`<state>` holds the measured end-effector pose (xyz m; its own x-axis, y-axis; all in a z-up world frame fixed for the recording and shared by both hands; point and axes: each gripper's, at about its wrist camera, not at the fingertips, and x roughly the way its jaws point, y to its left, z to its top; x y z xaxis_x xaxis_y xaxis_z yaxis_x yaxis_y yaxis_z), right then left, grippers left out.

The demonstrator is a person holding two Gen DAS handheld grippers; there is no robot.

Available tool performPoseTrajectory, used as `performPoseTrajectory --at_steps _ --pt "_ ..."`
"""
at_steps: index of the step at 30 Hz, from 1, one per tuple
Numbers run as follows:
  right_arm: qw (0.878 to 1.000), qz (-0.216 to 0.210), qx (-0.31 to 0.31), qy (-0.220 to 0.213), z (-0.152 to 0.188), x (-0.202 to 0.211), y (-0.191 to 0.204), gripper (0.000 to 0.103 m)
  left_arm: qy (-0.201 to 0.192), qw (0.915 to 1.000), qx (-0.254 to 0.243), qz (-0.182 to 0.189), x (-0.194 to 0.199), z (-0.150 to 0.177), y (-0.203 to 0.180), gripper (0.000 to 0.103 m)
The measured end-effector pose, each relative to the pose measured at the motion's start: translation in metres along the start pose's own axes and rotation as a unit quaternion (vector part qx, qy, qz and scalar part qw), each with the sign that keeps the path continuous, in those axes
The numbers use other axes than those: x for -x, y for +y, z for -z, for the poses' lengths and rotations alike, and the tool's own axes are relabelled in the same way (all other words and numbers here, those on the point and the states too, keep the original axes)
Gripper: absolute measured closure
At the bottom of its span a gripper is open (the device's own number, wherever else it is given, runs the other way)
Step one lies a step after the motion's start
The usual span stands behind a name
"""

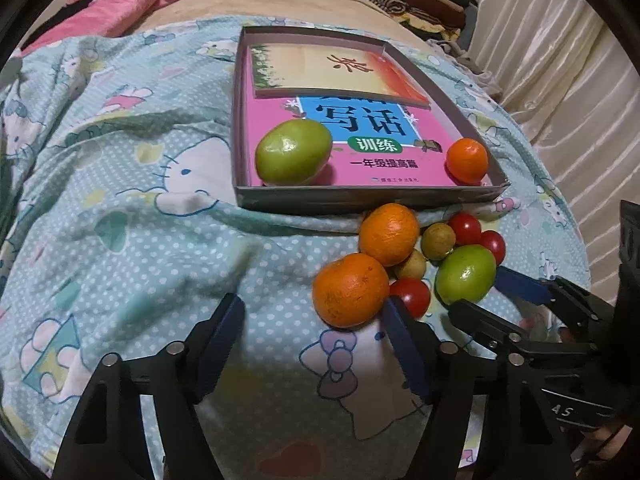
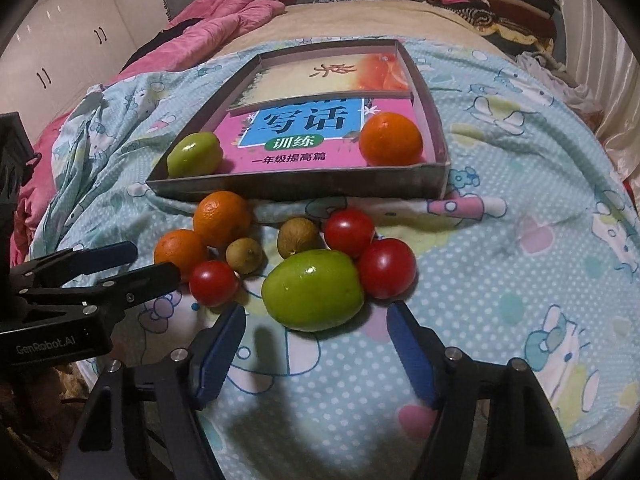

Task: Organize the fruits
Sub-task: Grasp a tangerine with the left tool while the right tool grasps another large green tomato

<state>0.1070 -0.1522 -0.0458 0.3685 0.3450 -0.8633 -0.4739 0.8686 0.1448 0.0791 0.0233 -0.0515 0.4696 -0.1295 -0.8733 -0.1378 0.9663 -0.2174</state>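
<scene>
A shallow grey cardboard tray [image 2: 296,190] lies flat, lined with a pink workbook. Inside, a glossy green oval fruit [image 2: 195,154] sits at its 7 o'clock corner and a small round orange mandarin [image 2: 391,139] at 5 o'clock. Just outside the near wall a cluster rests on the bedcover: two more orange mandarins [image 2: 222,219] at 10 o'clock, three red cherry tomatoes [image 2: 386,268], two dull brown-green round fruits [image 2: 298,237], and a large green oval fruit [image 2: 313,290] at 6 o'clock.

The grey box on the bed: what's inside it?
The box holds two books, a green fruit and an orange resting on them. The box floor underneath is covered.
</scene>
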Motion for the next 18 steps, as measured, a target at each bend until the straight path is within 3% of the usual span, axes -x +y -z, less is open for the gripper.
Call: performPoseTrajectory --at_steps 12,18 --pt "1.000 -0.002 0.024 0.000 -0.006 -0.016 0.007 0.046 0.001 0.9995 -0.030 0.012 -0.011 -0.003 -0.012 0.040" --pt "0.999 -0.004 0.032 0.000 -0.007 -0.019 0.008 0.047 0.003 0.9991 -0.037 0.019 -0.017 -0.006 -0.014 0.049"
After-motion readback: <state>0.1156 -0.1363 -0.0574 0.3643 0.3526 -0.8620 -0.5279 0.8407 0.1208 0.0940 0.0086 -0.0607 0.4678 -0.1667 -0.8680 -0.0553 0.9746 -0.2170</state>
